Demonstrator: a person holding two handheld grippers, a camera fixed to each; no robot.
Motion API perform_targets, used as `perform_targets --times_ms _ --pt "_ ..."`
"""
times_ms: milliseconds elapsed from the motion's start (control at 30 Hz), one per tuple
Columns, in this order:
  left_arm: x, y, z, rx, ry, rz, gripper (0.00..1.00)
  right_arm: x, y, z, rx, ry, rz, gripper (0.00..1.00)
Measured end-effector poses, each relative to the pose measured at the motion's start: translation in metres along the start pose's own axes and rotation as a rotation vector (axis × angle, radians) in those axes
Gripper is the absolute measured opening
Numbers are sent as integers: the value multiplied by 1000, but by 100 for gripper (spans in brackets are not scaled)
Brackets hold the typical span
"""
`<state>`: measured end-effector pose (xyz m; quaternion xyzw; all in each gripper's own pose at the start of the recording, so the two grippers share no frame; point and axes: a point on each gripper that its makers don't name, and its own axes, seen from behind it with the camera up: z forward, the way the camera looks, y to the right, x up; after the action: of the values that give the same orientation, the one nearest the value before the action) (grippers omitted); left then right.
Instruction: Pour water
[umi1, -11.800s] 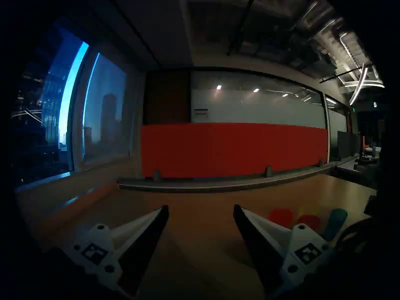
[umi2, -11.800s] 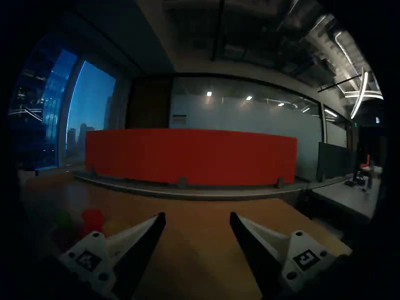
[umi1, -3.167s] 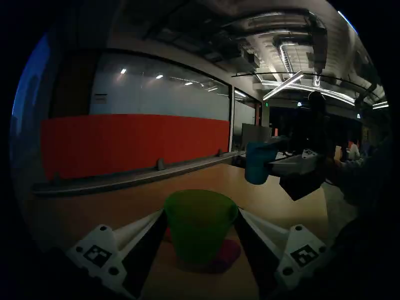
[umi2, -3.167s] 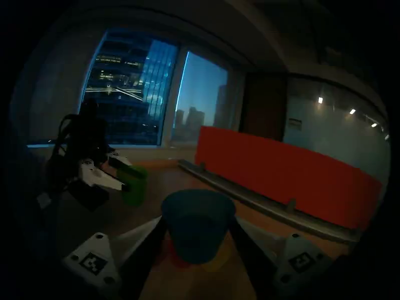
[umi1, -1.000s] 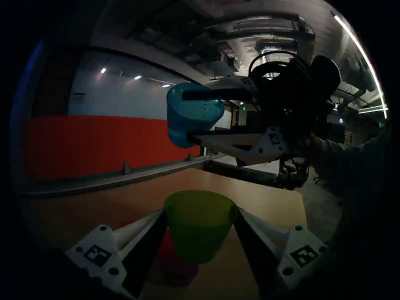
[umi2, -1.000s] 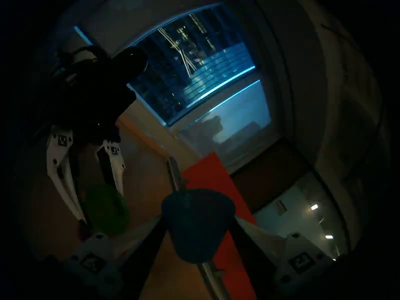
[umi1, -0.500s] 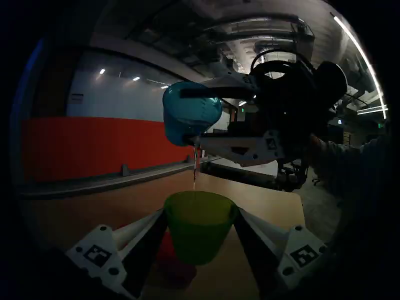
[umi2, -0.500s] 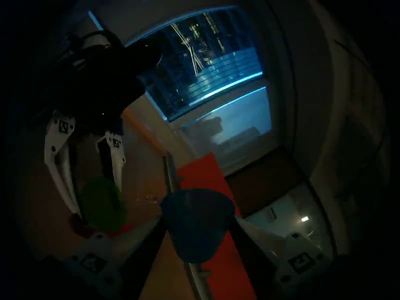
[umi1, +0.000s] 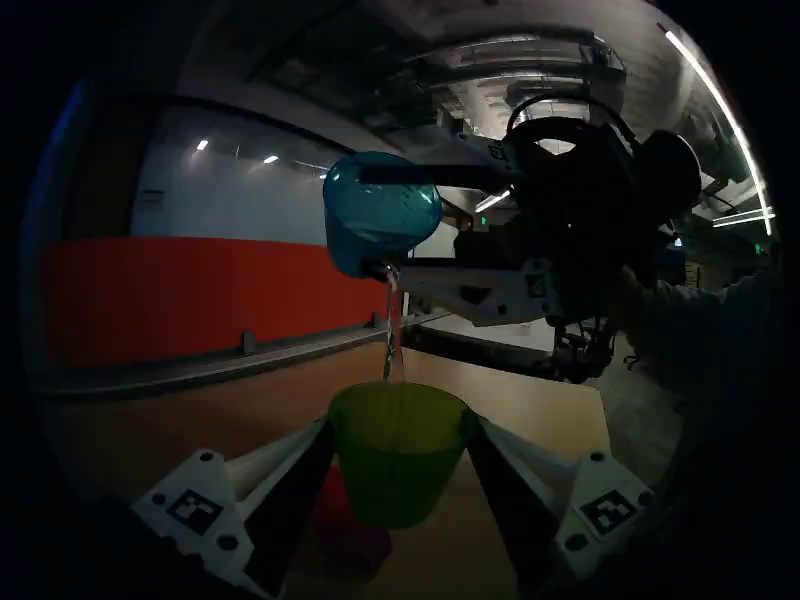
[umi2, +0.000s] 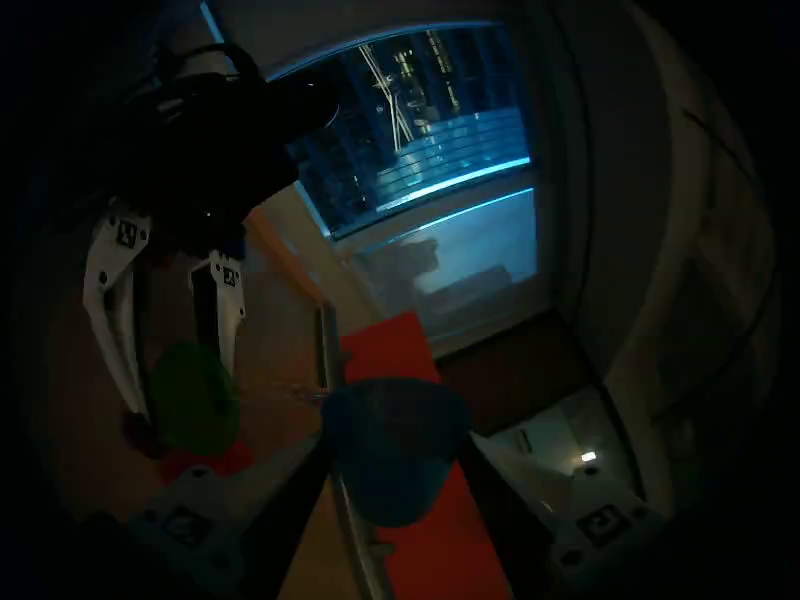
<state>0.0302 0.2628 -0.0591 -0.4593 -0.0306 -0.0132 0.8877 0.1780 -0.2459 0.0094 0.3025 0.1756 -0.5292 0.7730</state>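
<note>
A green cup (umi1: 398, 462) stands upright between the fingers of my left gripper (umi1: 400, 470), which is shut on it above the wooden table (umi1: 520, 400). Over it hangs a blue cup (umi1: 378, 212), tipped far over, with a thin stream of water (umi1: 391, 330) falling from its lip into the green cup. My right gripper (umi2: 397, 460) is shut on that blue cup (umi2: 393, 450). In the right gripper view the green cup (umi2: 192, 397) hangs at the left between the left gripper's white fingers (umi2: 218, 310).
A red cup (umi1: 335, 515) stands on the table just behind the green one, seen as red shapes (umi2: 205, 462) in the right gripper view. An orange-red divider panel (umi1: 200, 295) runs along the table's far edge. A sleeve (umi1: 720, 330) is at the right. The room is dim.
The blue cup has tipped a little further and the stream of water into the green cup has thickened. The left gripper and green cup have stayed still.
</note>
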Motion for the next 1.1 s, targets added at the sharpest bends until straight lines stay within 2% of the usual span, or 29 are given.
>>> perform_targets --times_ms 1100 --pt "3 2 -1 4 -2 11 89 1 20 -3 -54 3 -181 91"
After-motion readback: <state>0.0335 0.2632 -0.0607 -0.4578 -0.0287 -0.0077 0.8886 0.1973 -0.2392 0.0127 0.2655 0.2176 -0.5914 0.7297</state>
